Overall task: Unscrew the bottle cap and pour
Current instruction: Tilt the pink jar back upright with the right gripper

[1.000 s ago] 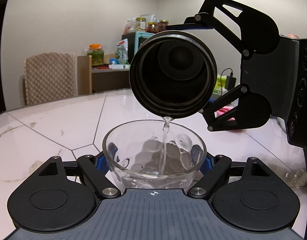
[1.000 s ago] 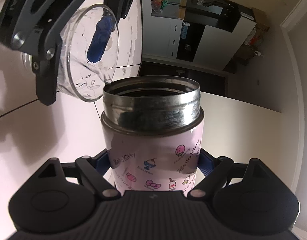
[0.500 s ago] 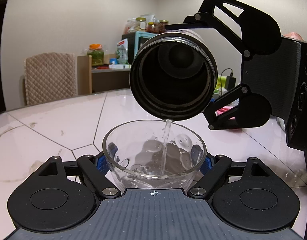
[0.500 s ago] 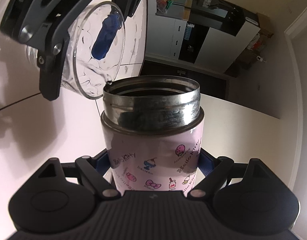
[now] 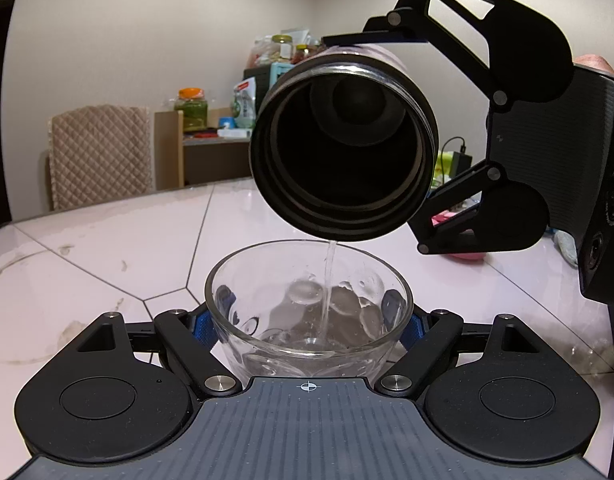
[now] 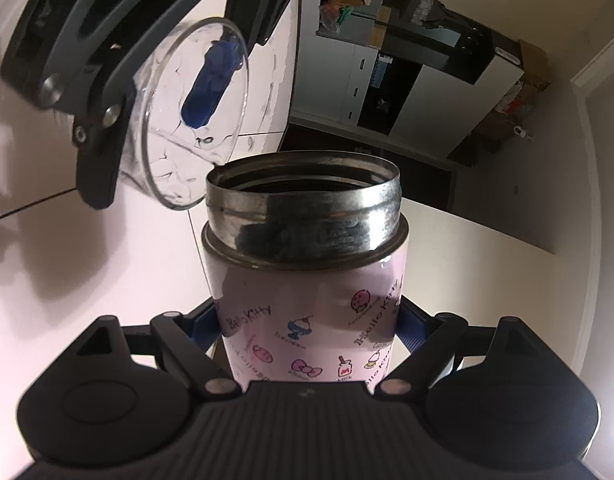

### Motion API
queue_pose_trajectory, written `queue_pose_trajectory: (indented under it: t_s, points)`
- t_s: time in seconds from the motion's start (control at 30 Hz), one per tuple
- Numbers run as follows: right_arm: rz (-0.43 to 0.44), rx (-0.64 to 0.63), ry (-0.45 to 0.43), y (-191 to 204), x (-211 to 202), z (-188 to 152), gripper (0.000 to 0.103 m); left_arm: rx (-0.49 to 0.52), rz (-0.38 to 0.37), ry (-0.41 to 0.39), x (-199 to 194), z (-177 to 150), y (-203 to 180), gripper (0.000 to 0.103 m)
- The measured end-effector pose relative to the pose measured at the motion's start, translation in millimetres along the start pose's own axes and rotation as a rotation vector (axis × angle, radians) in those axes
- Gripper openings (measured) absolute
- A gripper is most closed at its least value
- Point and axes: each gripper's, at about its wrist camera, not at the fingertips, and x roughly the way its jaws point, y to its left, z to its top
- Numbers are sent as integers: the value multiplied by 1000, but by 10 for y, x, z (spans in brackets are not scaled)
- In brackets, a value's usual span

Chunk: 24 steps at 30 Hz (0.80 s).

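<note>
Surface: I see a pale pink table (image 5: 107, 248) with dark seam lines and some smudges, spreading out beyond my left fingers.
Room: past the table's far edge stand a chair (image 5: 101, 156) with a quilted cover and a shelf (image 5: 211, 152) with jars; from the right wrist I see tall black and white cabinets (image 6: 407, 88).
Left wrist view only: it looks straight into the dark mouth of the bottle (image 5: 343, 148), and shows a thin stream of water (image 5: 329, 280) falling from its lower rim into the bowl (image 5: 307, 308).
Right wrist view only: it shows the bottle's pink cartoon print and bare steel neck, with no cap on it.
Left gripper (image 5: 309, 320): my fingers are spread about as wide as the glass bowl and pinch it on both sides, blue pads against the glass.
Right gripper (image 6: 307, 328): my fingers clamp the pink body of the bottle, which is tipped so its mouth sits just above the bowl's far rim.
Bowl: a little water lies in its bottom.
</note>
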Motion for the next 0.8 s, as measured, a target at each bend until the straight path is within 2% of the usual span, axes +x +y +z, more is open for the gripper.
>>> queue_pose_trajectory:
  t_s: [0.27,0.8]
  points:
    - [5,-13,-7,-2,-1,0,88,-1,2,1,7,8,4,87]
    - [55,199,14,-175,40,-64,88,-2,2,2,10,16,-2,87]
